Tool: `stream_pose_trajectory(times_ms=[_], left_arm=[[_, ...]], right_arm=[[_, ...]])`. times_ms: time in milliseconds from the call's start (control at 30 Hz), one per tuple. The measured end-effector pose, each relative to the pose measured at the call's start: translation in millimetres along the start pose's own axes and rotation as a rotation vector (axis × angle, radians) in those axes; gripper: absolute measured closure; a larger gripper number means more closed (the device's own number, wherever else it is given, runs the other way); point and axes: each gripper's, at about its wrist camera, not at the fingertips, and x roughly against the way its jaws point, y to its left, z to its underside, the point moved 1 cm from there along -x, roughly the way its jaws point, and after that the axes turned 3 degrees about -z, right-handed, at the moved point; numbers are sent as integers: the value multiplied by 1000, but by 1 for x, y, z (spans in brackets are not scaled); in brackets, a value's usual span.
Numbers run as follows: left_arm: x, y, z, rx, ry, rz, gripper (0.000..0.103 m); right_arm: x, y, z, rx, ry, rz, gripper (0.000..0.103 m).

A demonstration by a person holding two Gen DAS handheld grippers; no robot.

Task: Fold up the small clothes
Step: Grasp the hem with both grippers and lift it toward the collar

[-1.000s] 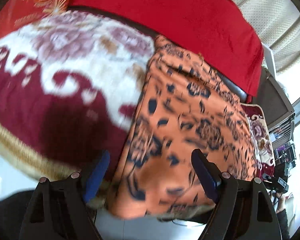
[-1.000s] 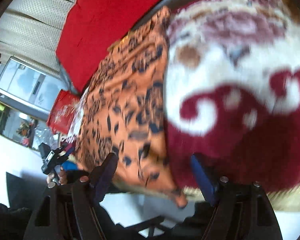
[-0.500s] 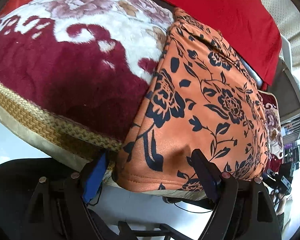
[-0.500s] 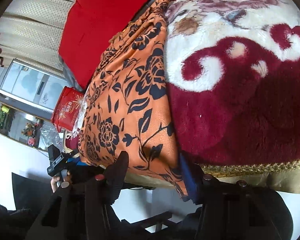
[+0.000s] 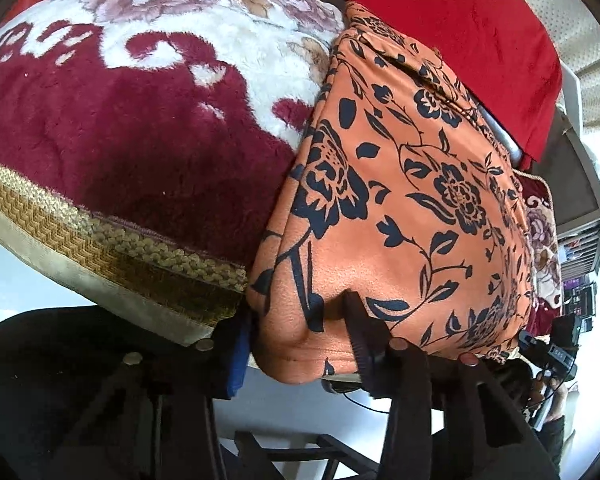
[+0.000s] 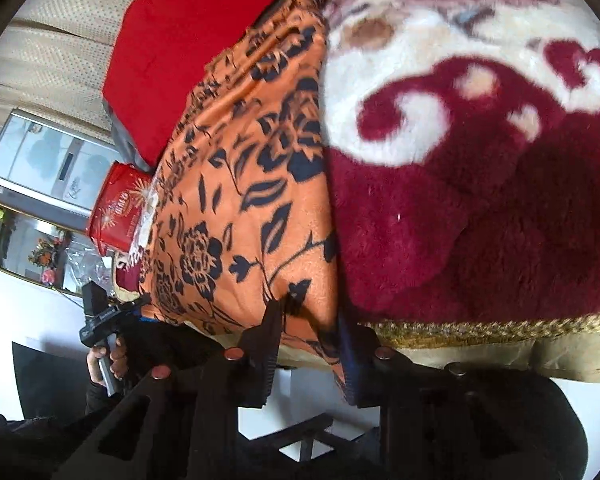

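Note:
An orange garment with a black flower print [image 5: 412, 184] lies spread on a plush maroon and white blanket [image 5: 140, 112]. It also shows in the right wrist view [image 6: 252, 200]. My left gripper [image 5: 296, 324] is shut on the garment's near left corner at the blanket's front edge. My right gripper [image 6: 308, 328] is shut on the garment's near right corner, with cloth bunched between the fingers. Both corners hang over the blanket's gold trim.
A red cushion [image 5: 440, 12] lies behind the garment. A red tin [image 6: 120, 208] stands at the far end. The blanket's gold woven border [image 5: 100, 240] runs along the front edge. Dark chair frames show below the surface.
Both grippers moved down to the garment's near edge and closed on its corners. A second ago both were open above the cloth.

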Motion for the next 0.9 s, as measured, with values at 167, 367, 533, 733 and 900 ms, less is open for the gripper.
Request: stream_pose_trajectory(times_ms=[167,367,533,733,900], left_arm=[[-5,-7,-1,-13,-1,0,41],[9,-2,-2,-15,-29,5,73],[7,2,0,-6,-12,9,74],[10,-4,2,-12,-14,15,53],[23,-14,0,-66,-23,-9,89]], right_arm=[[-5,-1,-1,-14,23,-1,67],[-2,11,3,28,4,-38,91],[0,12,0,3,7,-51,85],[-12,7,3,-34,-1,-42,34],[-16,11,5,23,16,25,98]])
